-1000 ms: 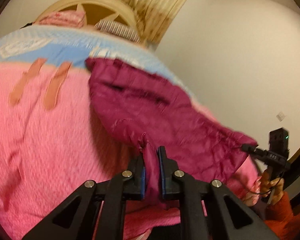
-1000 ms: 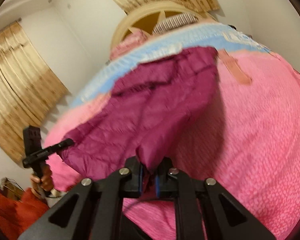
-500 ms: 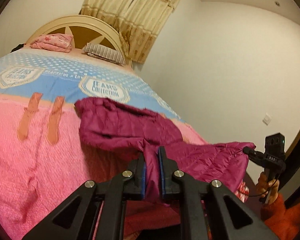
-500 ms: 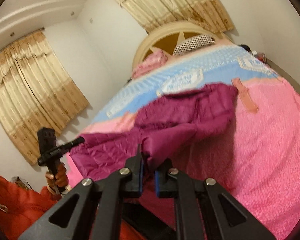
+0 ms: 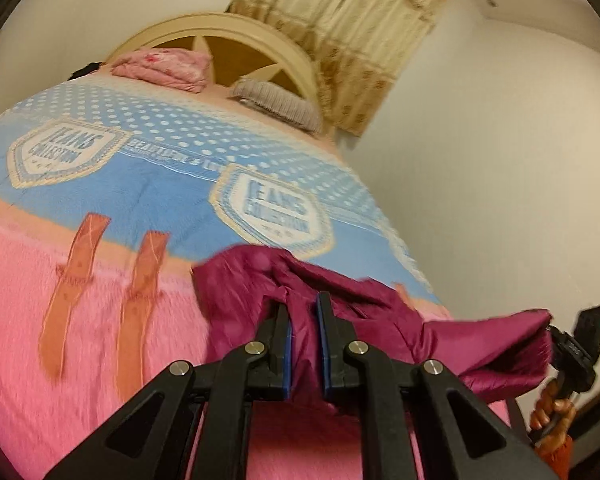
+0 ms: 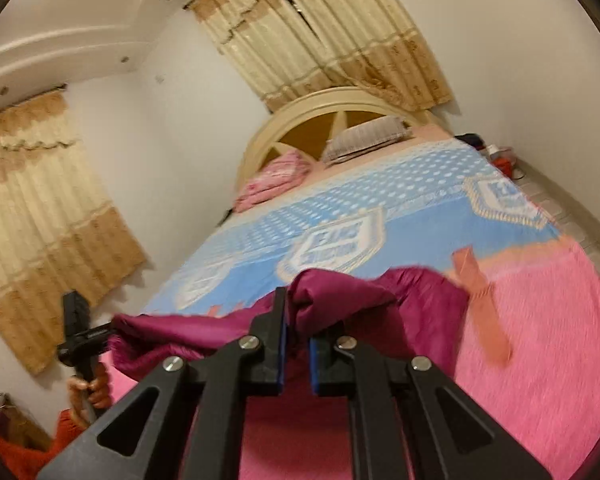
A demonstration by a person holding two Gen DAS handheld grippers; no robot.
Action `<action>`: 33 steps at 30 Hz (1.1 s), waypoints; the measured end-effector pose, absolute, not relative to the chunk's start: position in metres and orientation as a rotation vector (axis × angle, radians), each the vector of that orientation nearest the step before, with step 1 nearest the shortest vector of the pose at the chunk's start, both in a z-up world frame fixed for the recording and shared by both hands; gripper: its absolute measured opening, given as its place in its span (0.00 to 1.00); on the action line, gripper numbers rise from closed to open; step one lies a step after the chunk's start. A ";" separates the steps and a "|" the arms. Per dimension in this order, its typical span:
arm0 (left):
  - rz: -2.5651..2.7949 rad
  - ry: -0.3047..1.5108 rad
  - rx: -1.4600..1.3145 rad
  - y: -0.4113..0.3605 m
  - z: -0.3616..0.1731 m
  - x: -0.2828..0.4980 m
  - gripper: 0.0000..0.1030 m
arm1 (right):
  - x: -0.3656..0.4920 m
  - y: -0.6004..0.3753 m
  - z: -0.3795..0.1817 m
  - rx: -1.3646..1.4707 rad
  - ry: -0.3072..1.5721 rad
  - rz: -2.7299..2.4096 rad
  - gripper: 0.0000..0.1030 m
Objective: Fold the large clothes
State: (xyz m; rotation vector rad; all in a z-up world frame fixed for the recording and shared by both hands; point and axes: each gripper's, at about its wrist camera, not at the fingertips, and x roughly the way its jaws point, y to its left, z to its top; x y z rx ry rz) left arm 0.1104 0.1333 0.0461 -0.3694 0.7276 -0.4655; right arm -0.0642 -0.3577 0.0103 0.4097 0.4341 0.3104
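A maroon quilted jacket (image 5: 384,320) is held over the near end of the bed, and it shows in the right wrist view (image 6: 420,304) too. My left gripper (image 5: 303,308) is shut on a fold of it. My right gripper (image 6: 298,312) is shut on another edge. The cloth stretches between the two grippers in a low band, and its far part rests on the pink blanket (image 5: 100,320). The right gripper appears at the right edge of the left wrist view (image 5: 556,338), and the left gripper at the left of the right wrist view (image 6: 108,330).
The bed carries a pink and blue blanket (image 6: 540,360) with badge prints. A pink folded quilt (image 5: 164,68) and a striped pillow (image 5: 276,104) lie by the cream headboard (image 5: 220,32). Curtains (image 6: 40,220) hang at two walls. Small items sit on the floor (image 6: 500,152).
Both grippers have dropped lower and tilted up with the jacket. The jacket, spread wide a second ago, now hangs in a low bunched band near the bed's end.
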 end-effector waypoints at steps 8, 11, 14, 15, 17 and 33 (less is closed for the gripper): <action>-0.275 0.884 -0.268 0.088 -0.023 0.236 0.10 | 0.071 -0.380 -0.038 0.441 0.515 0.122 0.11; -0.226 0.959 -0.272 0.081 -0.057 0.263 0.10 | 0.107 -0.383 -0.076 0.455 0.559 0.067 0.12; -0.199 1.029 -0.312 0.082 -0.086 0.280 0.11 | 0.132 -0.383 -0.112 0.464 0.613 0.006 0.16; -0.201 1.052 -0.342 0.084 -0.094 0.284 0.12 | 0.136 -0.384 -0.124 0.463 0.619 -0.019 0.21; -0.231 1.075 -0.419 0.089 -0.104 0.289 0.16 | 0.143 -0.386 -0.141 0.472 0.648 -0.061 0.71; -0.178 0.857 -0.370 0.126 -0.021 0.247 0.68 | 0.124 -0.405 -0.133 0.590 0.591 -0.027 0.91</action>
